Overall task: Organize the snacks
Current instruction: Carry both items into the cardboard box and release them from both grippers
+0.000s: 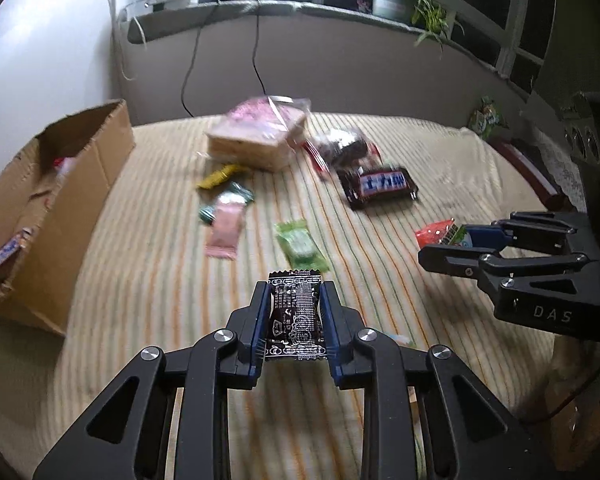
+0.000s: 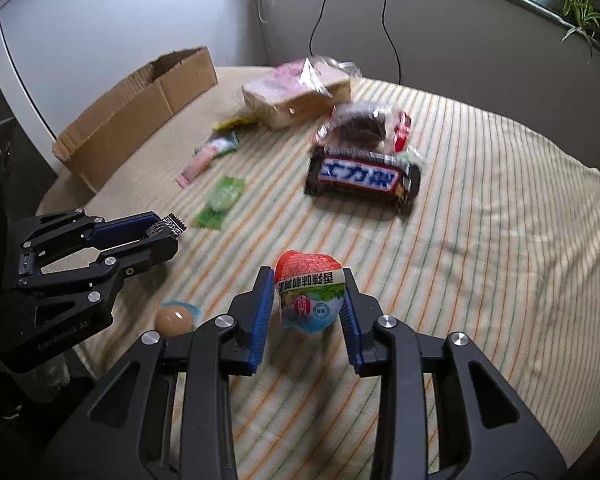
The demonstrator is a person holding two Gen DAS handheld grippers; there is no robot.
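My left gripper [image 1: 295, 312] is shut on a small black candy packet [image 1: 296, 316] and holds it above the striped cloth; it also shows in the right wrist view [image 2: 166, 234]. My right gripper [image 2: 306, 300] is shut on a red and white snack pouch [image 2: 310, 290], seen from the left wrist view at the right [image 1: 440, 234]. An open cardboard box [image 1: 48, 208] stands at the table's left, with a few snacks inside. Loose on the cloth lie a Snickers bar [image 2: 364, 180], a green candy [image 1: 300, 244], a pink sachet [image 1: 226, 226] and a yellow candy [image 1: 216, 178].
A bagged sandwich bread [image 2: 296, 94] and a bag of dark pastry [image 2: 364, 126] lie at the back of the table. A wrapped egg [image 2: 176, 318] sits near the front edge. Cables hang down the wall behind. A plant [image 1: 400, 0] stands on the sill.
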